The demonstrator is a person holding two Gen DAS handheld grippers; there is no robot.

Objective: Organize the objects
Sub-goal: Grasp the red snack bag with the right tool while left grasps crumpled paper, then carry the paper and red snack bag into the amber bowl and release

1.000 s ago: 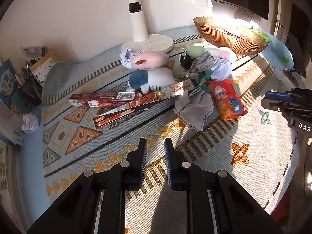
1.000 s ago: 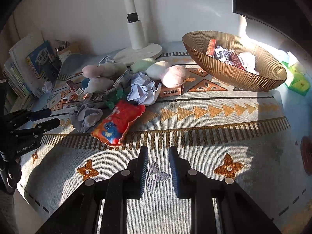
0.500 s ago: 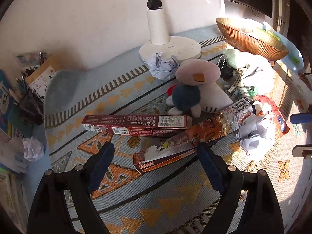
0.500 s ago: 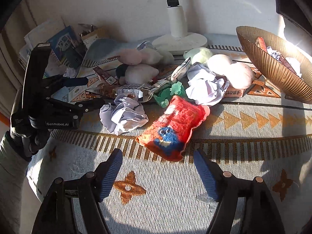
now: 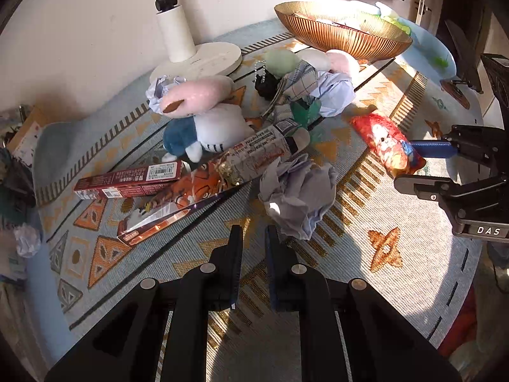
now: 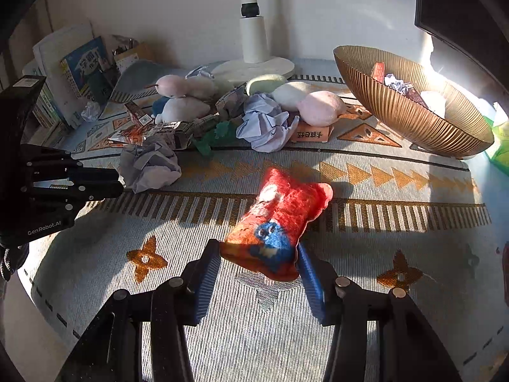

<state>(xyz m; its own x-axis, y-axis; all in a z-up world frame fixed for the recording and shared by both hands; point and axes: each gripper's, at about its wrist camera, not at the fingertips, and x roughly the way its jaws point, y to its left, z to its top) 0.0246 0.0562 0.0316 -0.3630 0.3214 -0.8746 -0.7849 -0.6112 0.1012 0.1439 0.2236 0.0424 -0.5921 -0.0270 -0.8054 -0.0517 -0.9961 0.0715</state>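
Note:
A red snack bag (image 6: 276, 210) with a blue figure lies on the patterned rug (image 6: 381, 254). My right gripper (image 6: 258, 246) is closing on its near end, and both blue pads (image 6: 208, 273) touch its sides. In the left wrist view the same bag (image 5: 385, 140) sits against the right gripper (image 5: 413, 165). My left gripper (image 5: 253, 232) is shut with nothing in it, just short of a crumpled grey paper ball (image 5: 296, 191). That ball (image 6: 149, 165) lies beside the left gripper (image 6: 118, 183) in the right wrist view.
A ribbed golden bowl (image 6: 397, 111) with boxes and paper stands at the back right. The pile holds plush toys (image 5: 203, 117), a dark red box (image 5: 127, 180), a long tiger-print box (image 5: 222, 172) and crumpled blue paper (image 6: 267, 124). A white stand base (image 5: 200, 60) and books (image 6: 82, 67) line the wall.
Both grippers opened wide, then closed again. The left one is shut and empty near the grey paper. The right one came forward and closed around the red snack bag's near end.

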